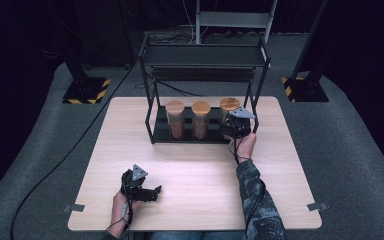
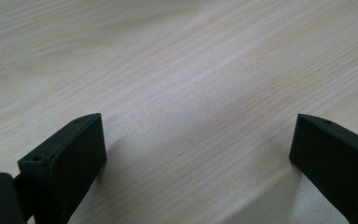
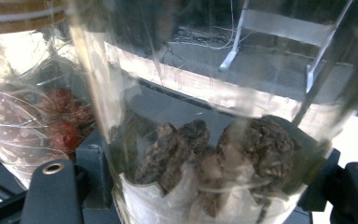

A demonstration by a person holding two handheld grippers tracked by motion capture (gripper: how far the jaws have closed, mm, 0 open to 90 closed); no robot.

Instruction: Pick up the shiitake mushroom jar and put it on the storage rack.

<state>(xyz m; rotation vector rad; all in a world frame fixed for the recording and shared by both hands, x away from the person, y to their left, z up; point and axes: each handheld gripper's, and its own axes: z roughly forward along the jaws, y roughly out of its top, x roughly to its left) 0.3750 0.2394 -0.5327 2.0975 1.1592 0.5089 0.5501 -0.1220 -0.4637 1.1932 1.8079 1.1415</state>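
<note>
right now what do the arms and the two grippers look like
Both grippers are black. The left gripper and the right gripper each carry a grey three-cornered plate on top. The left one's fingers are flat, matte black blocks with small screw holes. A black cable runs along the right arm, which wears a dark camouflage-patterned sleeve. The left forearm is bare.

Both grippers black w/ grey three-cornered top plates: left gripper (image 1: pixel 152 192), right gripper (image 1: pixel 236 129). Dark cables trail back along each hand. Jaws are flat black blocks w/ small screw holes. Right sleeve (image 1: pixel 254 195) is camo-patterned, grey-green.
</note>
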